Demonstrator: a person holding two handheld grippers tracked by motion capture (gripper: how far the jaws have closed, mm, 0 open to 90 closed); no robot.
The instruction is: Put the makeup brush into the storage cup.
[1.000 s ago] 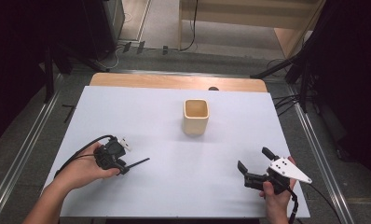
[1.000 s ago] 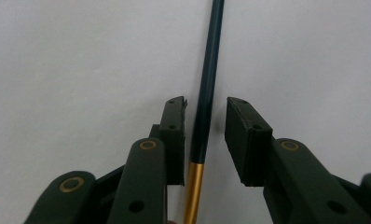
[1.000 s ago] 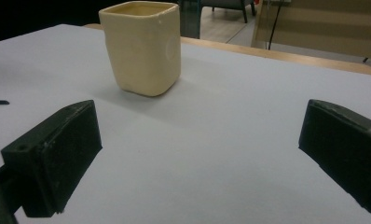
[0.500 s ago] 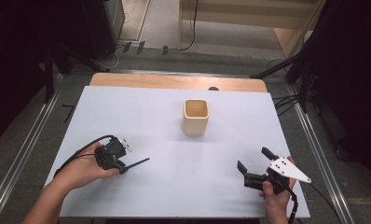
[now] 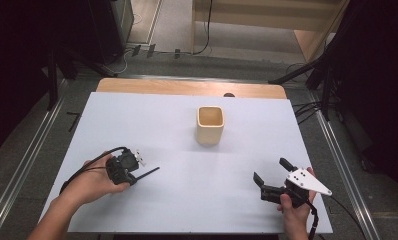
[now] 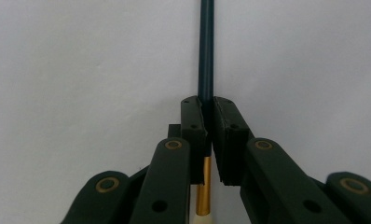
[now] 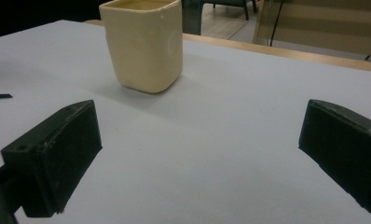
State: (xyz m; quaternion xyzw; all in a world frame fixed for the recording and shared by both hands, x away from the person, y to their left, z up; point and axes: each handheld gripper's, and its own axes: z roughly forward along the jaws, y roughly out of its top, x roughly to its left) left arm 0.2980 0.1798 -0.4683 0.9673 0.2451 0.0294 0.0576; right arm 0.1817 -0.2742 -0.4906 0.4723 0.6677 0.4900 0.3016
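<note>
My left gripper (image 6: pixel 207 116) has just been closing and now pinches a slim, dark, gold-banded brush handle (image 6: pixel 205 56); my right gripper (image 7: pixel 200 154) stands spread before the square cream cup (image 7: pixel 144 44).

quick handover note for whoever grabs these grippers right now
Left gripper: jaws have just been closing and now clamp a thin dark pen, low over the white table at its near left.
Right gripper: open, holding nothing, near right of the table.
Cream cup: upright mid-table, looks empty.
Done: pen gripped.
Left, probably: carry the pen to the cup and drop it in.
</note>
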